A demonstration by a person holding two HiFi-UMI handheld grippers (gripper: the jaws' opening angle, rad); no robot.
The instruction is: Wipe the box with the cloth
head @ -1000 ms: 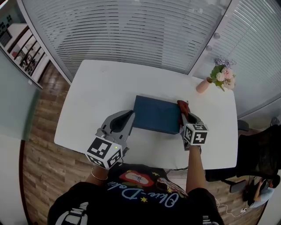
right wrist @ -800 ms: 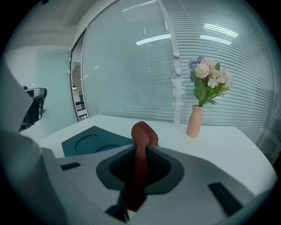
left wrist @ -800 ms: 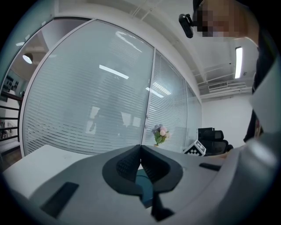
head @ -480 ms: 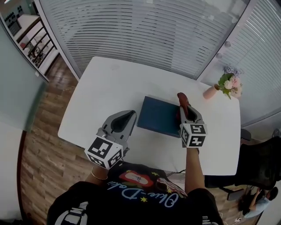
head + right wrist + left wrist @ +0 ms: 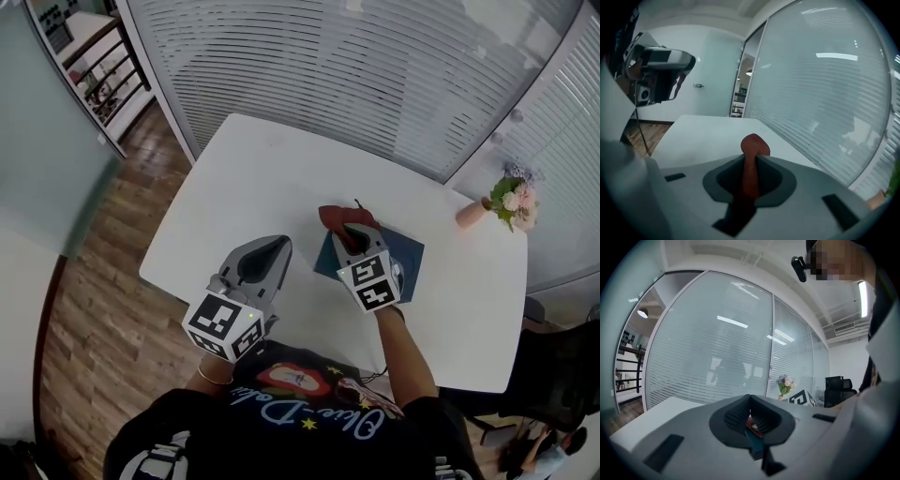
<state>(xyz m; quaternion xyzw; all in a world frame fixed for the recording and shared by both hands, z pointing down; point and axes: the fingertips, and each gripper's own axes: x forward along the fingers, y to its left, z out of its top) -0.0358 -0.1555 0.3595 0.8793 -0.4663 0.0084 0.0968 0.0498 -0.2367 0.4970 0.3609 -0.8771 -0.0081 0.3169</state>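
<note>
Red cloth (image 5: pixel 337 217) pinched in right tongs (image 5: pixel 350 229) over blue box (image 5: pixel 410 255) — left tongs (image 5: pixel 279 243) closed, empty — flowers (image 5: pixel 511 199) beyond.

I read the right hand-held gripper (image 5: pixel 354 231) shell as matt grey moulded plastic. The left hand-held gripper (image 5: pixel 277 247) matches, with dark ribbed pads (image 5: pixel 736 415). The cloth (image 5: pixel 335 217) pinched between the right jaws is soft red fabric without gloss. Beneath that gripper, the box (image 5: pixel 410 255) looks matt dark blue. The tabletop (image 5: pixel 253 178) is smooth white.

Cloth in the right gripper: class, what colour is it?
Dark red, plain with no pattern. The cloth shows best in the right gripper view.
</note>
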